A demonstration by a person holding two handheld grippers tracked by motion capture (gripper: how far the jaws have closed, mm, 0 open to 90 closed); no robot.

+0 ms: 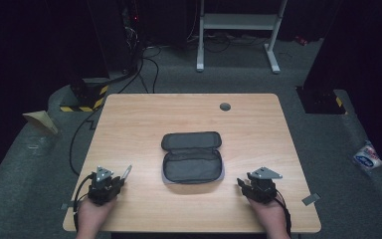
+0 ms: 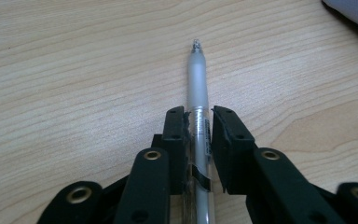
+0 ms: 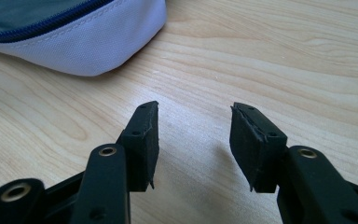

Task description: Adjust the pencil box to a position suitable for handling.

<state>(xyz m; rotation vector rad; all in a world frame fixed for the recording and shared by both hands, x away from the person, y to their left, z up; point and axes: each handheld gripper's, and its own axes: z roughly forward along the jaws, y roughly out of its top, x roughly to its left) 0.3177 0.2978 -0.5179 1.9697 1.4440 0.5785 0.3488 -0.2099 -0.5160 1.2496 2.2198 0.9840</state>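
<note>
A translucent white pen [image 2: 198,84] lies between the pads of my left gripper [image 2: 198,119], which is shut on its barrel; the tip points away over the wood. In the high view the left gripper [image 1: 118,182] sits at the table's front left, with the pen [image 1: 127,172] sticking out toward the middle. An open dark pencil pouch [image 1: 191,157] lies in the centre of the table. At the front right, my right gripper [image 1: 242,185] is open and holds nothing. In its own view the right gripper [image 3: 193,128] hovers over bare wood, with the pouch's pale fabric edge [image 3: 98,44] ahead on the left.
The wooden table [image 1: 139,114] has a small grey round cap [image 1: 225,106] near its far edge. A corner of the pouch [image 2: 354,11] shows at the top right of the left gripper view. A white frame [image 1: 238,22] and cables stand on the floor beyond the table.
</note>
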